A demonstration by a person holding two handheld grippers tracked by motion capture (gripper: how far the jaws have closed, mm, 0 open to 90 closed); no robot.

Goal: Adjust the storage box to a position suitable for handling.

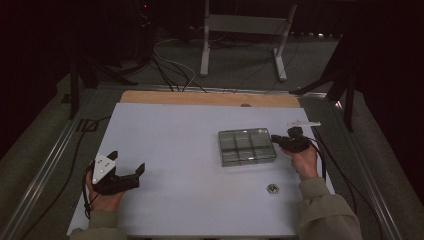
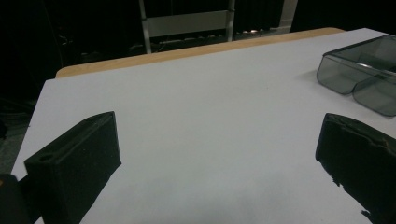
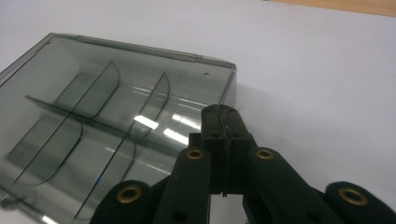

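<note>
Box: organiser box point(image 1: 247, 146), smoky clear plastic, shallow, rounded corners, six compartments set apart by thin dividers.
Place: right half of the table point(image 1: 175, 150), nearer its right edge.
Right gripper point(image 1: 274, 138): jaws pressed together, tips at the box's right wall, holding nothing.
Left gripper point(image 1: 127, 162): near the front left corner, jaws spread wide over bare surface.
Nut point(image 1: 272, 188): small, metal, lies near the front right corner.
</note>
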